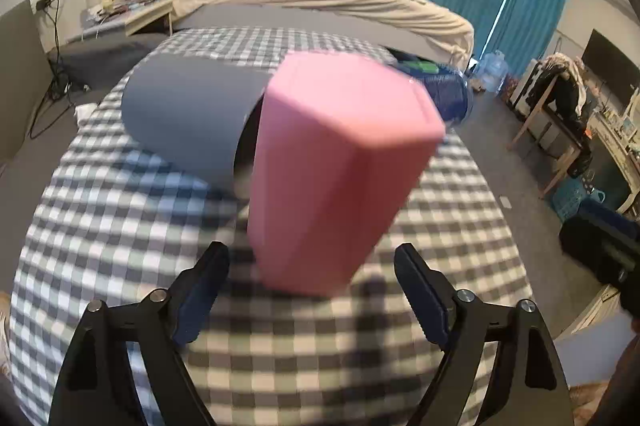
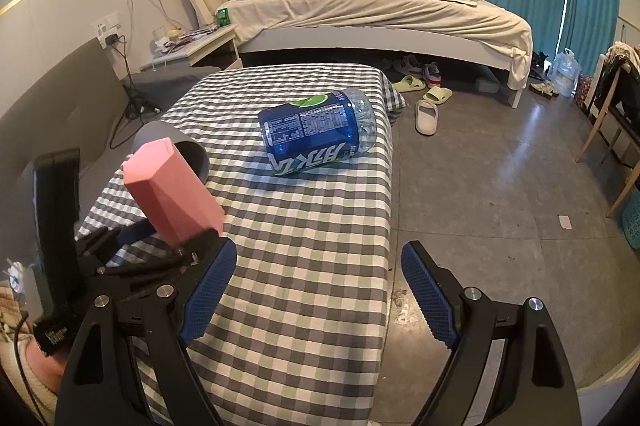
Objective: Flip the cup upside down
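A pink faceted cup (image 1: 336,170) stands tilted between my left gripper's (image 1: 312,290) open fingers, its closed base pointing up and away; the fingers stand apart from its sides. In the right wrist view the same pink cup (image 2: 172,190) leans over the left gripper (image 2: 160,246) above the checkered table's left edge. A grey cup (image 1: 188,118) lies on its side behind it, also showing in the right wrist view (image 2: 180,146). My right gripper (image 2: 320,294) is open and empty over the table's near right edge.
A blue plastic bottle (image 2: 316,130) lies on its side on the checkered tablecloth (image 2: 304,234). A bed (image 2: 380,18) stands behind, slippers (image 2: 426,110) on the floor to the right, and a wooden chair (image 2: 616,130) at far right.
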